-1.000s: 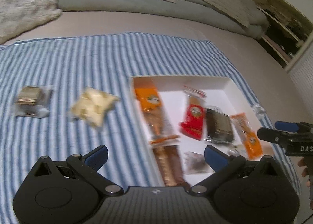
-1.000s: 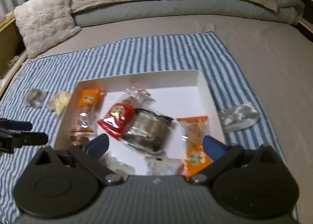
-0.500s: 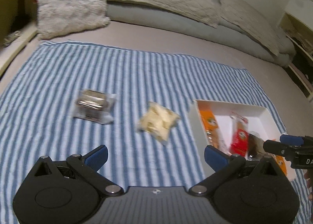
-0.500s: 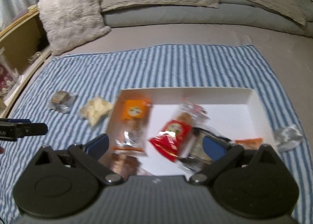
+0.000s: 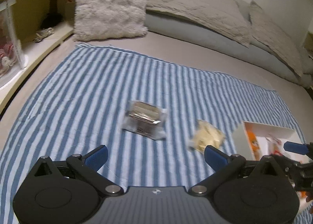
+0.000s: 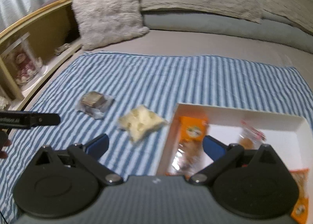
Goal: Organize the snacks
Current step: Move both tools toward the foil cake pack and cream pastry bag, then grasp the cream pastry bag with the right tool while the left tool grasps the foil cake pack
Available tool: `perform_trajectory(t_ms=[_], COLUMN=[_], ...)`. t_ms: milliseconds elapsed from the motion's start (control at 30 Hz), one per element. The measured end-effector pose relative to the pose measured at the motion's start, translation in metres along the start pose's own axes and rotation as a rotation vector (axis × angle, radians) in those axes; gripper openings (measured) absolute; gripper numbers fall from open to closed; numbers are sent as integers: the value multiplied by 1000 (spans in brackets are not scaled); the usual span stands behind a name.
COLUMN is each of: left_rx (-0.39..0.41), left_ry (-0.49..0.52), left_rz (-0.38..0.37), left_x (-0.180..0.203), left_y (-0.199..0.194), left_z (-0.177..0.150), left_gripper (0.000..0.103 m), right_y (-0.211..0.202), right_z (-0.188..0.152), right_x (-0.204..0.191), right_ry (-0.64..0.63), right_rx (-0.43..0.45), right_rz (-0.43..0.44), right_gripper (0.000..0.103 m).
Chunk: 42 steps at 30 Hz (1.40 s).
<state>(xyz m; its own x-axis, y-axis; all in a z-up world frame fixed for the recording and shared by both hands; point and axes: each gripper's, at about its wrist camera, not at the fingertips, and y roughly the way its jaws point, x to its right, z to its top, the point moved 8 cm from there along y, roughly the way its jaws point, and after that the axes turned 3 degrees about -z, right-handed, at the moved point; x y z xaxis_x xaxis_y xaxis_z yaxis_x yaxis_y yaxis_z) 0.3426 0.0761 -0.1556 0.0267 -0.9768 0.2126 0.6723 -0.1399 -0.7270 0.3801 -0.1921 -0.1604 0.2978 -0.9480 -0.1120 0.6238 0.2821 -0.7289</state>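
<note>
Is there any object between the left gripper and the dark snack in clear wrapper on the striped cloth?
Nothing visible. Only bare striped cloth lies between the open left gripper and the dark wrapped snack. The pale yellow snack lies off to the right, beside the white box.

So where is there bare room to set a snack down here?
Bare striped cloth lies left of the foil-wrapped snack and beyond both loose packets toward the fluffy pillow. The white box has white floor at its far right; its left side is crowded.
</note>
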Motion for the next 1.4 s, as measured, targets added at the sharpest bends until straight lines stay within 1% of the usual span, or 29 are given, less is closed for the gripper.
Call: perform_trajectory(t_ms=[133,267,400,467,567,633,733,933,1033,1100,1200,1267,1333,1400], left_rx=[10,29,60,84,106,102,85,77,60,50,30,17,14,15], left_ry=[-56,-134,-170,-181,-163,-146,-129,-111,-71,-46,-36,-53,-71,-63], left_rz=[16,13,20,7,2,6,-5,-25,-34,-42,-54,-67,-83,-85], left_x=[-18,-31,-39,-40,-39,-40,-42,-45,-41,-38,-35,-34,-34,-32], left_y=[15,30,48,55,68,77,90,112,124,130,137,142,144,144], left_z=[3,9,18,23,29,30,32,39,43,43,43,41,40,40], left_gripper=[103,103,103,103,103,103,103,103,103,103,103,103,103,103], right_y=[22,40,59,69,86,98,111,134,146,152,157,159,164,161], right_z=[6,8,8,9,10,10,12,19,20,24,27,24,20,14], right_x=[-19,-36,-48,-54,-62,-66,-66,-62,-57,-52,-53,-58,-66,-72], right_ry=[-54,-142,-197,-231,-301,-349,-380,-389,-360,-318,-290,-327,-376,-436], right_rx=[25,38,27,30,23,7,-11,-76,-107,-135,-151,-182,-232,-269], right_rz=[28,31,40,48,17,-6,-6,37,56,78,119,133,164,168], right_gripper=[103,103,103,103,103,103,103,103,103,103,103,103,103,103])
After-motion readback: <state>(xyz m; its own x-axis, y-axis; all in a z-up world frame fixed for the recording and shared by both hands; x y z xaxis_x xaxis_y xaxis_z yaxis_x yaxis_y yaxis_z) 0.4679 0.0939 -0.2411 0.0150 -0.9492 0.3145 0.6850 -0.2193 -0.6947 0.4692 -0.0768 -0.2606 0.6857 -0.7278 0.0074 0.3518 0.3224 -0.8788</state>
